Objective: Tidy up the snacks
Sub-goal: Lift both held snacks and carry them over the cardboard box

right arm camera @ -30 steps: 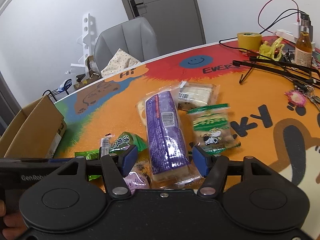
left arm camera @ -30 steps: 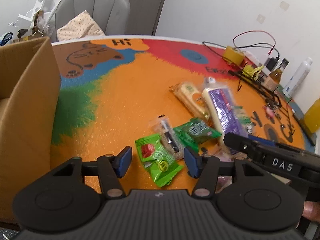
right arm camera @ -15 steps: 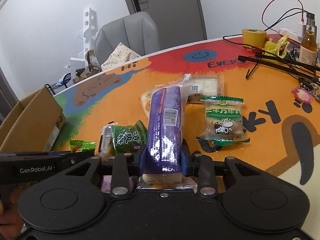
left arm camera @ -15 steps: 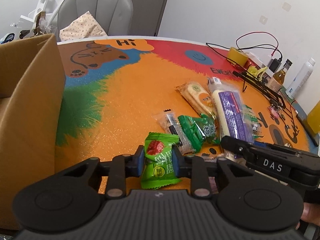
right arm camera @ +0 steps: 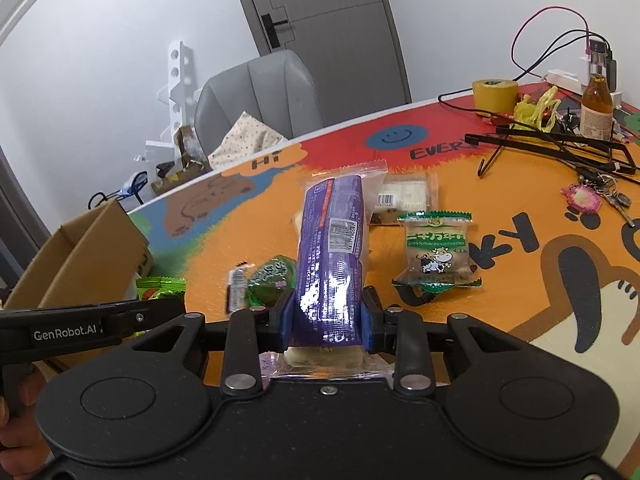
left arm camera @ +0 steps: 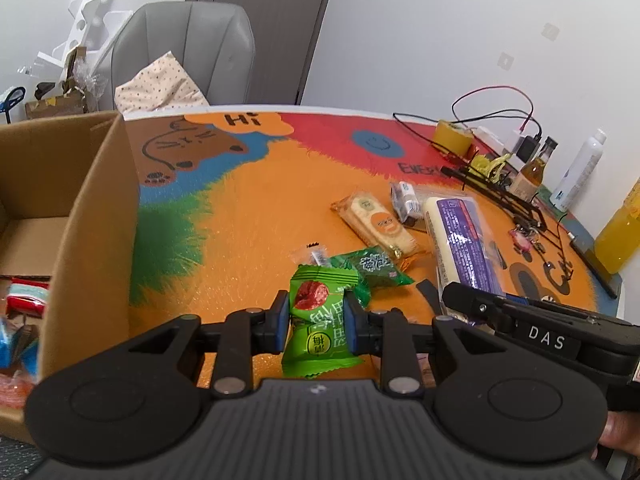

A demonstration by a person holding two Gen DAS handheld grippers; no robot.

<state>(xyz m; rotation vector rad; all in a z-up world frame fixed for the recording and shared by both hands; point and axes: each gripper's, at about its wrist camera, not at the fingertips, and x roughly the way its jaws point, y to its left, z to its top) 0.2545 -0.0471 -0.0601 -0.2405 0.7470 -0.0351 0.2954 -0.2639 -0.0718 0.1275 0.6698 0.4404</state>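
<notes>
My left gripper [left arm camera: 316, 322] is shut on a bright green plum candy packet [left arm camera: 318, 320] and holds it above the orange table mat. My right gripper [right arm camera: 328, 322] is shut on a long purple snack pack [right arm camera: 332, 256], lifted and tilted up; that pack also shows in the left wrist view [left arm camera: 460, 240]. Still on the mat lie a dark green packet [left arm camera: 376, 266], a small clear packet [left arm camera: 316, 254], an orange cracker pack [left arm camera: 376, 226], a green cow-print packet [right arm camera: 436, 250] and a clear cake pack [right arm camera: 404, 196].
An open cardboard box [left arm camera: 68, 216] with several snacks inside stands at the left, also in the right wrist view [right arm camera: 84, 252]. Black wire hangers [right arm camera: 560, 146], keys, a tape roll [right arm camera: 494, 94], bottles [left arm camera: 532, 174] and cables crowd the far right. A grey chair [left arm camera: 188, 52] stands behind the table.
Both grippers closed from open: the left on the green candy packet, the right on the purple pack. Both packs have since been lifted off the mat.
</notes>
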